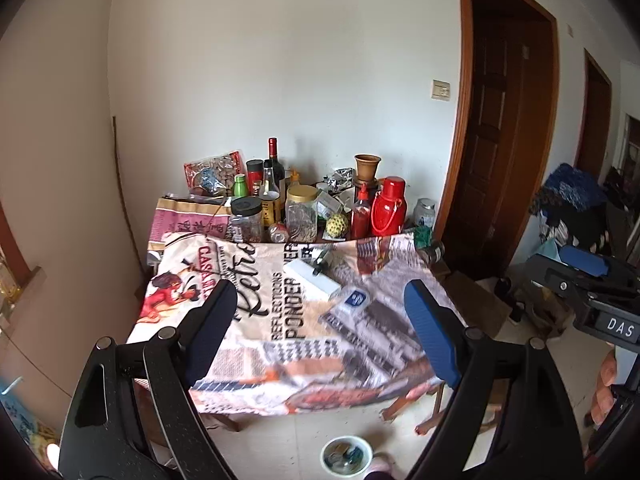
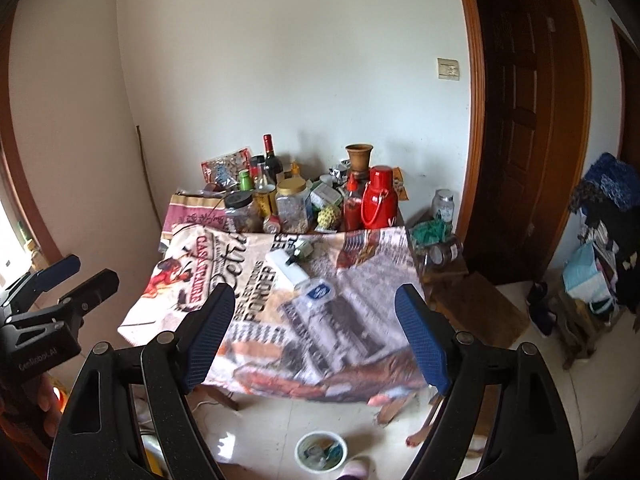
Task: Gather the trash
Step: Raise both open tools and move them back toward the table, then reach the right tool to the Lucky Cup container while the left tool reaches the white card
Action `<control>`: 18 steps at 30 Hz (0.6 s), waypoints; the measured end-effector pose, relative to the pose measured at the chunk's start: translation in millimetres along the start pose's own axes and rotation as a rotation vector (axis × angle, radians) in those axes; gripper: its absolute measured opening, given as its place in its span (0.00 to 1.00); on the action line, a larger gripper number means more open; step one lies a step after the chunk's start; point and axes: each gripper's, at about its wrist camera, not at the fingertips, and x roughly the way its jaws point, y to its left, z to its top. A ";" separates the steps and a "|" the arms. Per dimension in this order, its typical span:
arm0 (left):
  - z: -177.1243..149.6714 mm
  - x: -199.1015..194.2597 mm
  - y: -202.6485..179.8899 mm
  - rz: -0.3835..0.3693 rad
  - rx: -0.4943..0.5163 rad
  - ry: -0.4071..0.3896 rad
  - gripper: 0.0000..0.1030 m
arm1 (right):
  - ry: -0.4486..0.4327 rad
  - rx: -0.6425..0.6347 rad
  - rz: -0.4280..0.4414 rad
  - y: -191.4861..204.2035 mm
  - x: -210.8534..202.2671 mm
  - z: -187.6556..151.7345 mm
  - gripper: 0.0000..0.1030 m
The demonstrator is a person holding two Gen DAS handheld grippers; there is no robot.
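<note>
Hovering both hand-held grippers, left (image 1: 320, 332) and right (image 2: 316, 332), spread wide and empty. White box (image 1: 314, 280), small bottle (image 1: 322, 263) and plastic wrapper (image 1: 352, 300) sit uncollected at 12 o'clock on the worktop (image 1: 280, 360); bin (image 1: 346, 456) on the floor at 6 already holds some scraps.

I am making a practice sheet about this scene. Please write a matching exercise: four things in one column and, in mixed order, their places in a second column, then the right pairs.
Things
1. white bucket
2. white box
3. red flask
4. clay vase

Places
A. on the printed tablecloth
B. on the floor, before the table
C. at the back, by the wall
D. among the jars, right side, just behind the cloth's far edge

Pairs: 1-B, 2-A, 3-D, 4-C
</note>
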 end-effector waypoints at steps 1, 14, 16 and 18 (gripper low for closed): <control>9.6 10.6 -3.9 0.000 -0.006 0.002 0.83 | -0.004 -0.008 -0.004 -5.6 5.4 7.4 0.77; 59.5 115.1 -21.3 0.113 -0.097 0.060 0.89 | 0.078 -0.099 0.067 -52.8 103.6 58.5 0.77; 61.1 127.8 -16.8 0.131 -0.098 0.088 0.89 | 0.138 -0.088 0.093 -53.4 127.5 56.0 0.77; 62.6 140.7 -7.8 0.153 -0.099 0.102 0.89 | 0.187 -0.078 0.110 -54.0 149.9 54.3 0.77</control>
